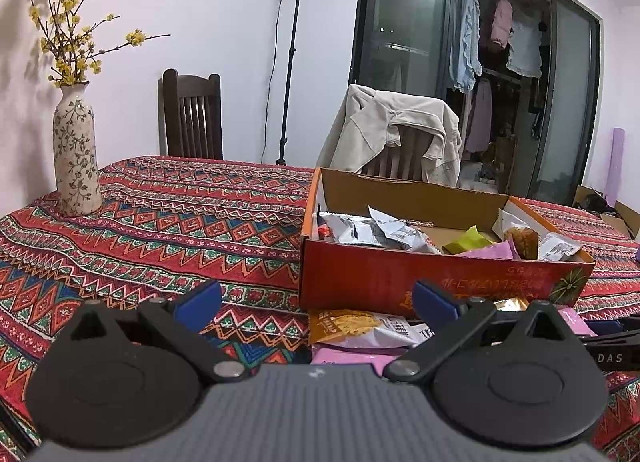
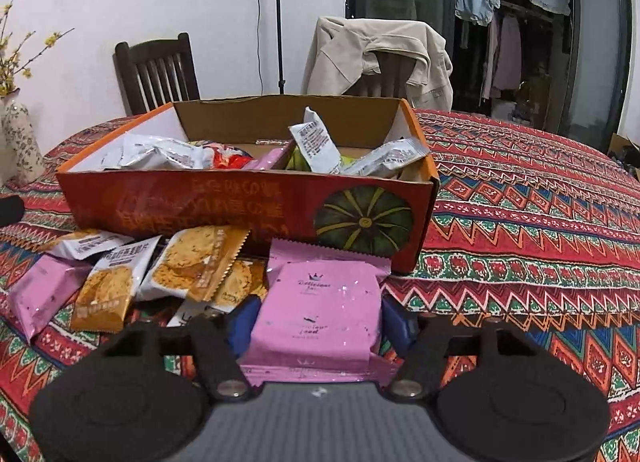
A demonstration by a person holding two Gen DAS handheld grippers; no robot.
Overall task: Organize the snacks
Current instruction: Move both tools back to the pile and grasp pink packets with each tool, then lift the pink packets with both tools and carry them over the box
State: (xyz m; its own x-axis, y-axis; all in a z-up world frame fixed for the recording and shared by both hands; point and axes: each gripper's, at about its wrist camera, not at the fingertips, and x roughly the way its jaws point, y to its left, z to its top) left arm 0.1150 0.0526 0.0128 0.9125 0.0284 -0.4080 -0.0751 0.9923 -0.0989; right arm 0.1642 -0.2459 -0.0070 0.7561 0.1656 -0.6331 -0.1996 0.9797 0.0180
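Right gripper (image 2: 318, 322) clamps a pink foil snack packet (image 2: 320, 310) between its blue fingers, just in front of the open orange cardboard box (image 2: 248, 210) on the patterned red tablecloth (image 2: 520, 222). Left gripper (image 1: 318, 302) spread wide, holding nothing, above loose biscuit packets (image 1: 352, 328) by the box's near wall.

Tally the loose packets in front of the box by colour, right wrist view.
Pink packets: 2, one of them in the right gripper
Orange-and-white cracker packets: 4
Total: 6, not counting a partly hidden white packet
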